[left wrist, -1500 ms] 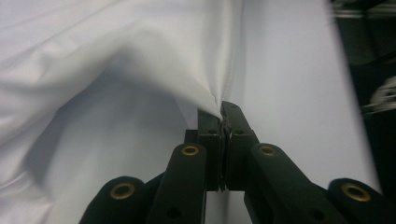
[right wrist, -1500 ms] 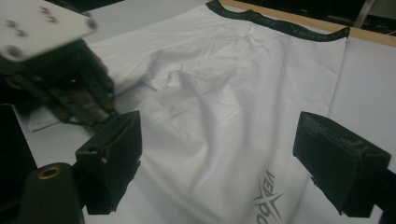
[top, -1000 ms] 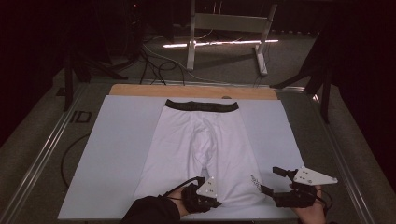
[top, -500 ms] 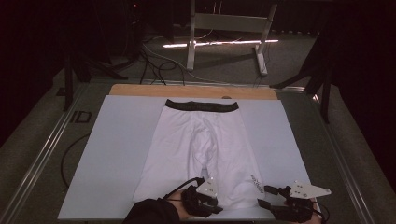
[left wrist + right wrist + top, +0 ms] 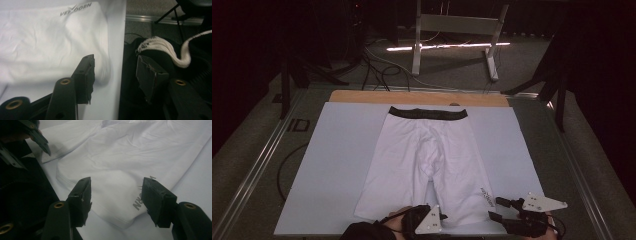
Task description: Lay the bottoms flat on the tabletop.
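While the white board (image 5: 337,170) covered most of the table (image 5: 562,165), a pair of white shorts (image 5: 427,165) lay flat on it, the black waistband (image 5: 428,113) toward the far edge and both legs running back toward the person. Beyond the waistband a strip of bare wood (image 5: 362,96) showed at the far end of the board. On the leg at the right of the high view, a small grey printed logo (image 5: 486,196) sat close to the hem.

At the near edge of the board, the left gripper (image 5: 443,218) sat at the hem of the shorts between the two legs, its grey three-cornered plate (image 5: 430,223) on top. In the left gripper view its jaws stood apart with nothing between them; one jaw lay over the hem of the white fabric (image 5: 50,42), the other off the board's edge above dark cloth (image 5: 150,52).

Just off the corner of the right leg, the right gripper (image 5: 496,210) pointed toward the logo. In the right gripper view its jaws were spread wide on either side of the hem corner (image 5: 120,220), not touching it as far as could be told, with the logo (image 5: 141,200) beside the right-hand jaw.
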A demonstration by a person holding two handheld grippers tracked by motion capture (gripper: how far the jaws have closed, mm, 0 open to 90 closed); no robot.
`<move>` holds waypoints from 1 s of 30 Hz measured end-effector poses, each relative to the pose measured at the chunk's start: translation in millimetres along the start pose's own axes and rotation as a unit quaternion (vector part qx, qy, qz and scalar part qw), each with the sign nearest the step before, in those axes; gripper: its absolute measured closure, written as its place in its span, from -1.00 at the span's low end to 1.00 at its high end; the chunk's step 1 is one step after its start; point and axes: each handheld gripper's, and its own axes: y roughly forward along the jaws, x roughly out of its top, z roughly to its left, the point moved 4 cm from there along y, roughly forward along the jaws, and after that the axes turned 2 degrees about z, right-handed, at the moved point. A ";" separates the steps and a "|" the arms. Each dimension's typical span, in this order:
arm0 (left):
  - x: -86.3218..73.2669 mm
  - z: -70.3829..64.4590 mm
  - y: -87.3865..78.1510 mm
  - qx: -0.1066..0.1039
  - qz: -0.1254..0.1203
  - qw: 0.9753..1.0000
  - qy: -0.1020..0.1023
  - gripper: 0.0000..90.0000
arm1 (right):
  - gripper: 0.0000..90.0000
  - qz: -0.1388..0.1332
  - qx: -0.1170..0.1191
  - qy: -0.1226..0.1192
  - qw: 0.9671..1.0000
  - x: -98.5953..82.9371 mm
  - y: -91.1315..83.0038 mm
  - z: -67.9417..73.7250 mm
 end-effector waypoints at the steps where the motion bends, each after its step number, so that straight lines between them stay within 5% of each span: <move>1: 0.0 0.0 0.0 0.000 0.000 1.000 0.000 0.17 | -0.08 0.001 0.000 -0.001 1.000 0.1 0.1 0.1; 5: 2.5 4.3 20.7 -0.008 0.028 0.999 0.019 0.31 | -0.07 0.001 -0.004 -0.001 1.000 -0.8 -1.2 -0.7; 8: -7.6 10.5 34.1 -0.008 0.071 0.997 0.022 0.36 | -0.07 -0.002 0.000 0.002 1.000 -1.2 -1.2 -0.9; 11: -12.2 13.5 34.3 -0.020 0.072 0.997 0.009 0.42 | -0.07 -0.001 0.001 0.001 1.000 -1.3 -1.0 -0.9; 16: -11.4 15.0 32.3 -0.003 0.087 0.996 0.018 0.93 | -0.05 0.002 -0.001 -0.003 1.000 -0.2 -0.3 0.8; 18: -9.7 16.2 32.3 -0.001 0.088 0.996 0.019 0.98 | -0.04 0.003 0.002 -0.007 1.000 0.9 -0.3 2.3; 23: 12.0 19.2 20.0 0.012 0.035 0.999 -0.008 0.99 | -0.03 0.000 0.013 -0.023 1.000 8.0 1.9 9.8; 30: 44.2 29.7 2.9 0.028 -0.005 0.999 -0.023 0.99 | -0.06 0.015 0.029 -0.051 0.998 15.5 15.2 25.4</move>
